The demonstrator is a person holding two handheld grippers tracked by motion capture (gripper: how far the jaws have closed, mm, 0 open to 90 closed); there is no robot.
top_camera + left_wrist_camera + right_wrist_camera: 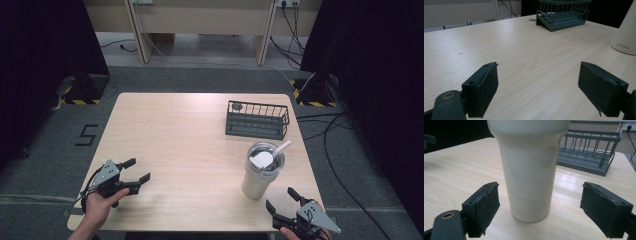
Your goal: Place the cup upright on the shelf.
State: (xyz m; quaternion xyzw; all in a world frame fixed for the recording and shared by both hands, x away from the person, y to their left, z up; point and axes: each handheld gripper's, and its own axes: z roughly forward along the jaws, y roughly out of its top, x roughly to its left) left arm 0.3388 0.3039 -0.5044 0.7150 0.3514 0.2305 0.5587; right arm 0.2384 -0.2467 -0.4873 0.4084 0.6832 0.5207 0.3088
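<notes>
Pale wooden table (190, 150) on grey carpet between black curtains, with a wire rack (257, 120) at the far right and a cream tumbler (261, 172) with lid and straw near the front right. Left gripper (139, 170) spread wide over bare wood at front left; right gripper (283, 198) likewise spread and empty, just short of the tumbler. Tumbler top cut off in the right gripper view, and a small round thing in the rack's corner too small to make out.

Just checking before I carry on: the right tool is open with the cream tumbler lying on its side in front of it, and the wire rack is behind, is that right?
Not quite. The cream tumbler stands upright on the table, not on its side; the right gripper view shows it. The right tool is open in front of it, and the wire rack is behind.
</notes>
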